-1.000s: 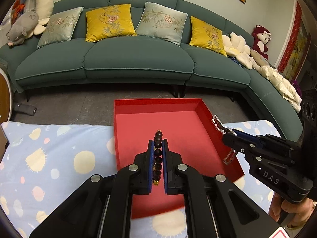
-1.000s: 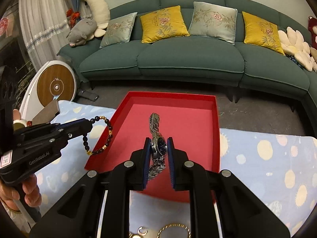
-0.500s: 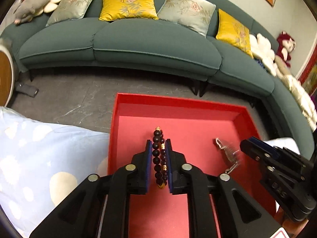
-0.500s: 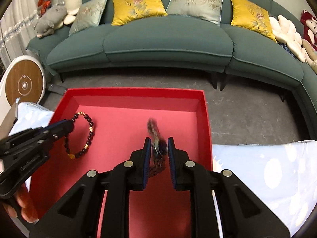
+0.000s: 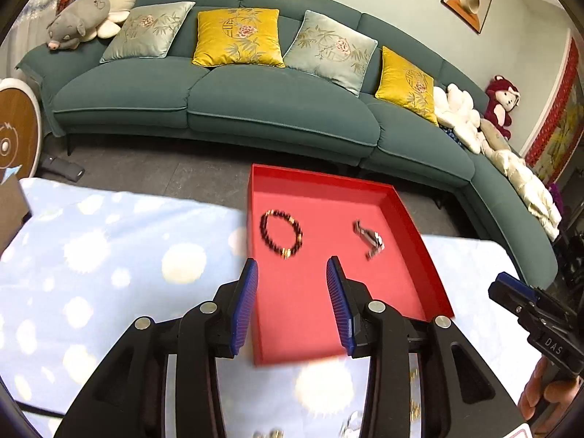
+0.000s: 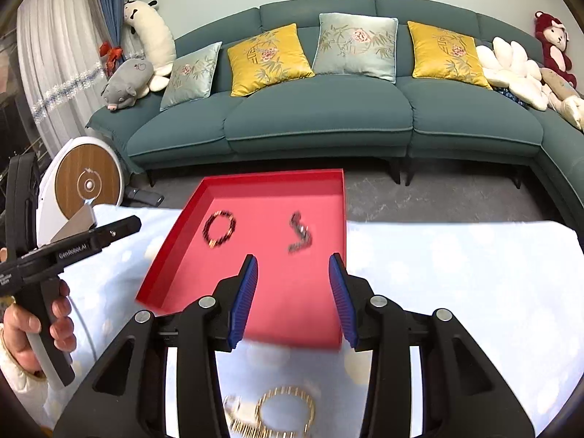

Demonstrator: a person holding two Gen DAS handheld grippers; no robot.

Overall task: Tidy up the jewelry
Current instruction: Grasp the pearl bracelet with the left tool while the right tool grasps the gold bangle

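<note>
Now both pieces lie in the red tray (image 5: 419,241): the bead bracelet (image 5: 281,233) on its left half, the watch (image 5: 368,238) on its right, well apart and neither touching a wall. We note the left gripper (image 5: 292,306) with its jaws apart and nothing between them; they have just been opening. The right gripper (image 6: 294,297) is the same, jaws parted and empty, also just opened.

Step in hand, as we judge it: the release is done and we turn to the next pieces. More jewelry sits on the cloth (image 6: 456,273) right under the right gripper, a gold bangle (image 6: 288,407) among it (blurred, so we cannot tell how many items).

To do this well:
- Clear the tray's near rim before dropping toward the cloth.
- Take 1 piece per gripper, jaws across the band, not along it.
- Pinch low; the cloth may bunch into the pads.
- Set new pieces in the bare near half, apart from the 2 already placed.
</note>
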